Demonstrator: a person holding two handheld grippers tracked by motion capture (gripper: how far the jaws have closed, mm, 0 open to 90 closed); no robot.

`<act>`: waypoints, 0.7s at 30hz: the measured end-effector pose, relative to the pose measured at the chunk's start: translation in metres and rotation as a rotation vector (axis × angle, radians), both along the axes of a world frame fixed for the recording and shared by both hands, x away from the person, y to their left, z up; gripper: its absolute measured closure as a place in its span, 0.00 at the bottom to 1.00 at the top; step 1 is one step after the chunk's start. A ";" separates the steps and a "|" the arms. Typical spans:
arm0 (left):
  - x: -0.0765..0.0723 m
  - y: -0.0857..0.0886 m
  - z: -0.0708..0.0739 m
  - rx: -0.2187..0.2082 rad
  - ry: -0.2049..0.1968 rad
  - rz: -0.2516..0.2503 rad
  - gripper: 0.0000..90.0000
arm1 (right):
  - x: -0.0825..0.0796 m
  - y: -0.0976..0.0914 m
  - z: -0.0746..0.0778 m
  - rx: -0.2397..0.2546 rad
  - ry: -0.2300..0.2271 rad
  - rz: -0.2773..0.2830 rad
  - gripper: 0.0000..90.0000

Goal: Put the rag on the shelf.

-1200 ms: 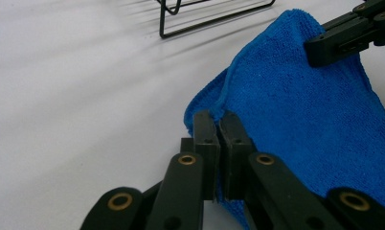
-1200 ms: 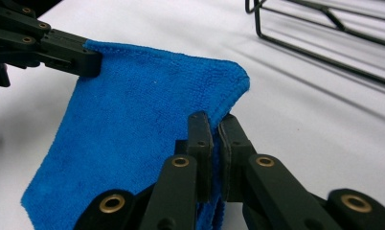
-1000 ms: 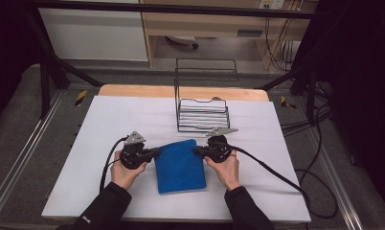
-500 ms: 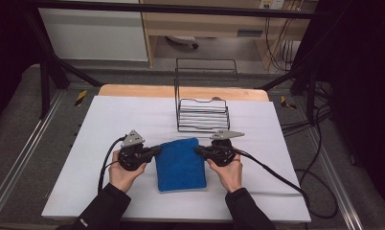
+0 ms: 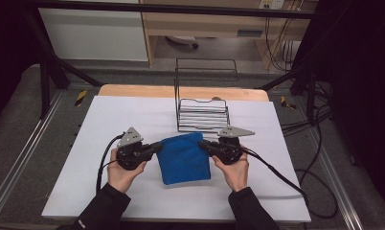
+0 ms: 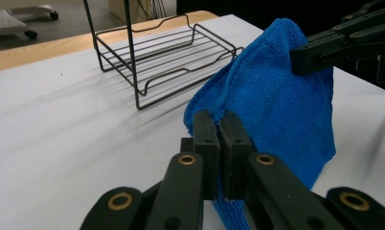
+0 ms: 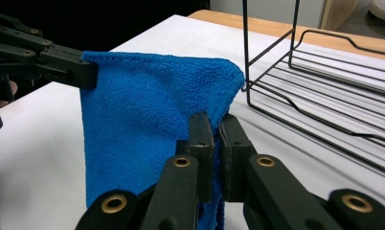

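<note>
both claws, left claw (image 5: 158, 147) and right claw (image 5: 203, 145), clamped on the blue cloth's (image 5: 185, 159) far corners mid-lift off the surface (image 5: 109, 120); next, carry it toward the wire rack (image 5: 202, 115).

The wire rack (image 5: 202, 112) stands just past the blue cloth (image 5: 185, 158) at twelve o'clock, its upright frame blocking a straight push forward. Bare bench (image 5: 109, 115) lies open at ten o'clock and two o'clock of the cloth, and along six o'clock between the forearms. Cables (image 5: 277, 175) trail across the bench at four o'clock.
</note>
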State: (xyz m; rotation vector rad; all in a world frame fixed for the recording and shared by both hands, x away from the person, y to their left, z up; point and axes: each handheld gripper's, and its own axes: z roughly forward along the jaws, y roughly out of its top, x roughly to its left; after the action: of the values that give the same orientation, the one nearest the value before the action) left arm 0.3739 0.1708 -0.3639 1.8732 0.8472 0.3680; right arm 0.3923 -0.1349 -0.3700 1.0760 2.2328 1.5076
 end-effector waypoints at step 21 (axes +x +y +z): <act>0.006 -0.015 0.032 -0.034 -0.074 0.007 0.97 | -0.012 -0.014 0.034 0.023 -0.131 -0.049 0.96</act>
State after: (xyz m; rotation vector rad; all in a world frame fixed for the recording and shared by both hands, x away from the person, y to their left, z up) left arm 0.3798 0.1561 -0.3322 1.8147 0.8053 0.4217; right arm 0.3803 -0.1485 -0.3356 1.0002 2.0919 1.5405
